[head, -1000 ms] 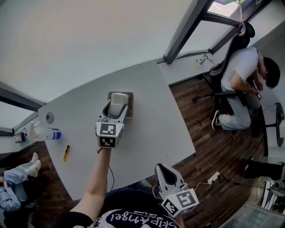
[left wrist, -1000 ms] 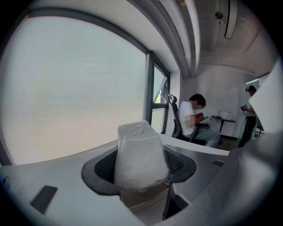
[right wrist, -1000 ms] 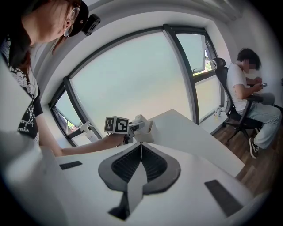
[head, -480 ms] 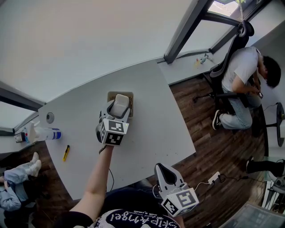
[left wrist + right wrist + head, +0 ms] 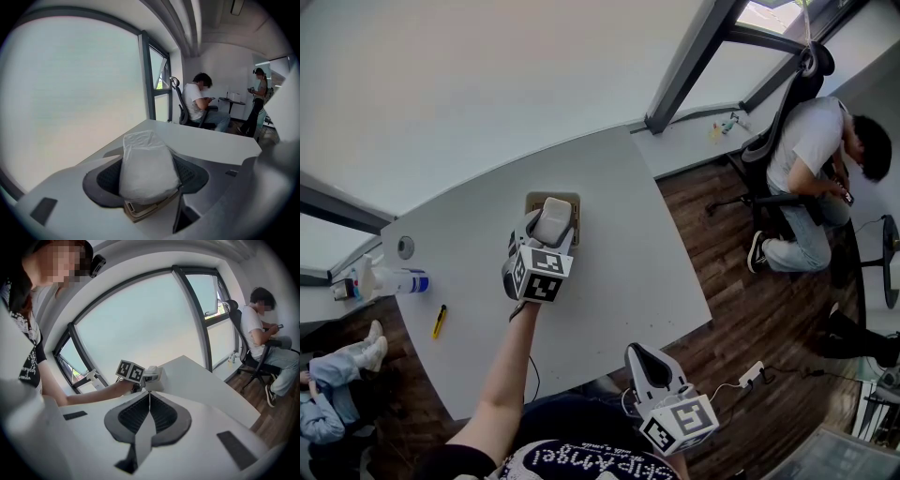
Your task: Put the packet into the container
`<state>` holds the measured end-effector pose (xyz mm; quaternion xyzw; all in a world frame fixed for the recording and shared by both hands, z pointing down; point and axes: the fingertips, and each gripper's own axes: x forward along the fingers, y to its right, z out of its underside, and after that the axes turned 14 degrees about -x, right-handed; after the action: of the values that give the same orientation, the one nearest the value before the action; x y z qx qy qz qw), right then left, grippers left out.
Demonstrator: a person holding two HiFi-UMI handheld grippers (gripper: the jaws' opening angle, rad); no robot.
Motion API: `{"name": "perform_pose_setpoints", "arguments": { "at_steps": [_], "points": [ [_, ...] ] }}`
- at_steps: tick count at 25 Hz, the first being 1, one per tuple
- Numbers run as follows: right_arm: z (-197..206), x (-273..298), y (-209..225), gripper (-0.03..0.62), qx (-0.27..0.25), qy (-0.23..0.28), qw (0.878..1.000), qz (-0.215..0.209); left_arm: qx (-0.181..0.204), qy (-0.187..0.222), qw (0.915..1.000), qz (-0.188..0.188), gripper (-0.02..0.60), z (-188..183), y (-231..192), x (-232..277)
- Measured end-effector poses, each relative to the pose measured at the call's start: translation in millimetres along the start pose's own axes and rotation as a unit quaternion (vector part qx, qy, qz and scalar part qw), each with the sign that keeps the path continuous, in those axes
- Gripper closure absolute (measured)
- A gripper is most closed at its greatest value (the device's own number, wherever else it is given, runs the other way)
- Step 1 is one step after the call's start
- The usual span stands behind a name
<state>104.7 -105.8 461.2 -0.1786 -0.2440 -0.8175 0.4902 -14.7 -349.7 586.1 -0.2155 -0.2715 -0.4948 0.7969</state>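
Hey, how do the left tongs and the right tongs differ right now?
The left tongs grip the packet; the right tongs are shut on nothing. The left tongs hang above the container on the table; the right tongs sit off the table's near edge. Both are closed.

The packet is white, the container tan, the table white.

The white table carries a tan container directly under the tips of the left tongs. Well to the left of those tongs lie a yellow cutter and a round grommet.
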Motion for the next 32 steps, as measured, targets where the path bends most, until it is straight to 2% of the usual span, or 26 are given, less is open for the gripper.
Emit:
{"name": "perform_pose_setpoints", "arguments": {
  "at_steps": [21, 32],
  "points": [
    [0.9, 1.0, -1.5, 0.579, 0.005, 0.002, 1.0, -0.006, -0.006, 0.012, 0.9999, -0.001, 0.299, -3.5, -0.6, -0.6],
    [1.2, -0.1, -1.5, 0.579, 0.009, 0.0, 1.0, -0.004, -0.03, 0.027, 0.9992, -0.003, 0.299, -8.6, -9.5, -5.4]
  ]
}}
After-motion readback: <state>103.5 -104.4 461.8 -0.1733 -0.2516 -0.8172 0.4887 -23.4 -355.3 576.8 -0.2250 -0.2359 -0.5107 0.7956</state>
